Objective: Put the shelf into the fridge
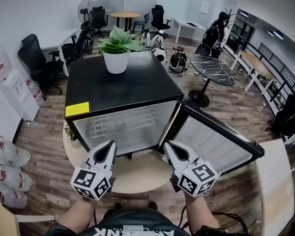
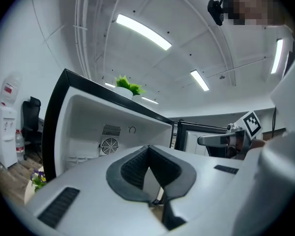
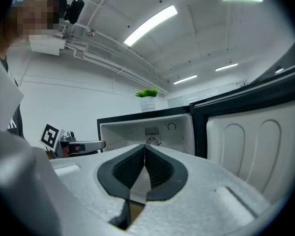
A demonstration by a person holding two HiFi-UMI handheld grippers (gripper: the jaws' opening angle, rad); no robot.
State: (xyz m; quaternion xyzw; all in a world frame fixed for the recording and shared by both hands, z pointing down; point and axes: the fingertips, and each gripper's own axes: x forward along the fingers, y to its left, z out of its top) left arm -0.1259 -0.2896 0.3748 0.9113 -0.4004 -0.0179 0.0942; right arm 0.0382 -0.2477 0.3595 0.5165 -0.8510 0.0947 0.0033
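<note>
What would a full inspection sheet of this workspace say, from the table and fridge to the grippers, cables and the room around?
Surface: round light table carrying the mini fridge.
Job's things: fridge door swung open; wire shelf lies inside the fridge.
Clutter: potted plant on the fridge top.
Grippers: left gripper and right gripper before the opening, jaws shut, empty.
Cables: what looks like a dark cable, low on the right of the head view.
Surroundings: office chairs, desks, standing fan, wood floor.
</note>
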